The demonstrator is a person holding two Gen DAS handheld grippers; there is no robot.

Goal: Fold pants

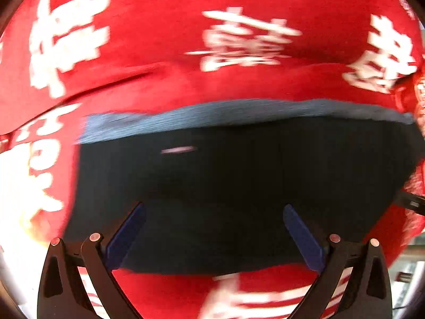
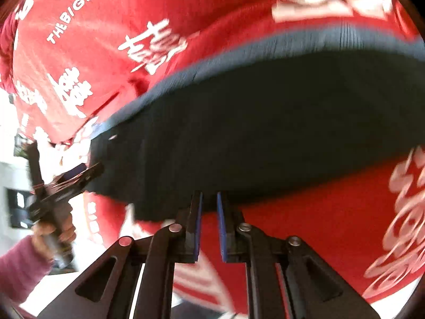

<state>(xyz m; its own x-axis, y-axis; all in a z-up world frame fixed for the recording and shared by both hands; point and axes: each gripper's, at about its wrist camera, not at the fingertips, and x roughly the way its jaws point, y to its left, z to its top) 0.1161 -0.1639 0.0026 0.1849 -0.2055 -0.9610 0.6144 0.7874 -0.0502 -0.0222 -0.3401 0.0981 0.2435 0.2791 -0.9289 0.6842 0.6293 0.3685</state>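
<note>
The left gripper (image 1: 213,228) has its two blue-padded fingers spread wide, one on each side, and nothing is between them. They sit right over the near edge of the dark navy cloth pants (image 1: 239,186). The right gripper (image 2: 209,223) has its fingers close together with a thin gap. Its tips are at the near edge of the same pants (image 2: 265,138), but the pictures are blurry, so it is hard to tell if any cloth is caught there.

The pants lie in a short, wide, flat bundle on the red cloth with big white writing (image 1: 159,5) that covers the table. A lighter blue-grey ribbed band (image 1: 239,111) runs along the far edge of the bundle. That looks like the waistband.

The bundle is compact and no long legs stick out, so most of the folding looks done. What may be left is one more fold, or just patting it flat and letting go.
</note>
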